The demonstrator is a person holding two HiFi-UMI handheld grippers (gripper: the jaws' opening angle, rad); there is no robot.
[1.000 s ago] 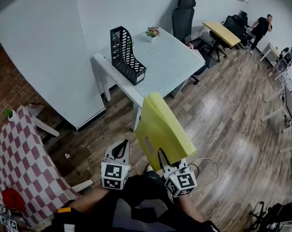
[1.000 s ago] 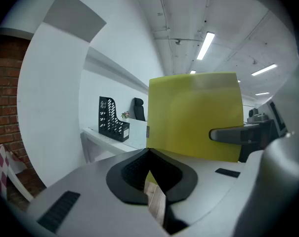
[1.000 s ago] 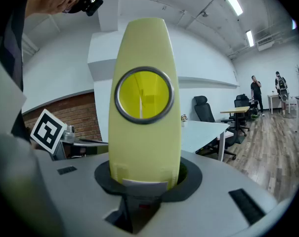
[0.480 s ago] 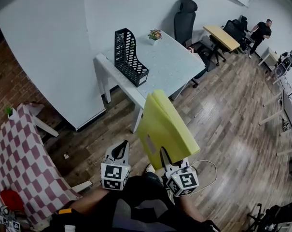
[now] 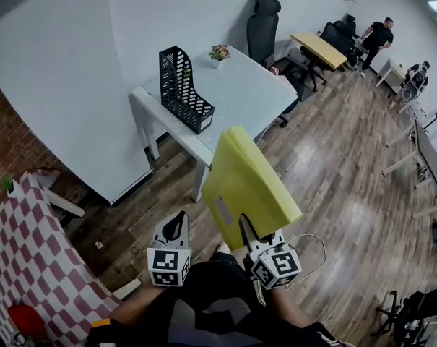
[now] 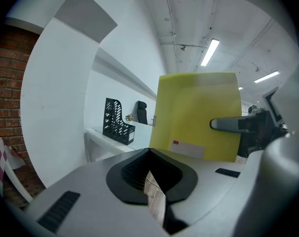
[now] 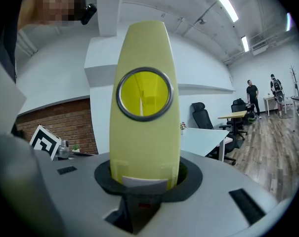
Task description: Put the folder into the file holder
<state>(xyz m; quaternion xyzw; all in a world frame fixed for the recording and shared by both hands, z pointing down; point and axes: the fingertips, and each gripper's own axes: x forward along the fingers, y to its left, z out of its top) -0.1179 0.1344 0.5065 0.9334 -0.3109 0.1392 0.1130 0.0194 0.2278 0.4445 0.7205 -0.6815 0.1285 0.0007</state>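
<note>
Head view and the two gripper views, as I read them from the operator's station. The right gripper (image 5: 244,228) is clamped on the lower end of the yellow folder (image 5: 251,183), which stands tilted up and away from it, its long spine facing right – in the right gripper view the gripper (image 7: 144,184) has its jaws pressed against both sides of the folder (image 7: 144,147), and the spine with its round metal-rimmed finger hole rises straight up the frame. The left gripper (image 5: 176,226) hangs just beside it to the left, apart from the folder; in its own view I see its jaws (image 6: 156,201) drawn almost together with only a sliver of floor between them and nothing pinched. That same view shows the flat face of the folder (image 6: 198,115) with a pale label near its bottom edge. The black mesh file holder (image 5: 182,89) stands upright at the near left corner of a white table (image 5: 243,96), well apart from the folder – it holds nothing that I can see. A small potted plant (image 5: 219,51) sits at the table's far edge, and a black office chair (image 5: 262,22) stands behind the table. Wooden floor (image 5: 334,186) lies below; a red-and-white checkered cloth (image 5: 27,241) covers the surface at lower left. A person (image 5: 377,35) stands far off at upper right.
</note>
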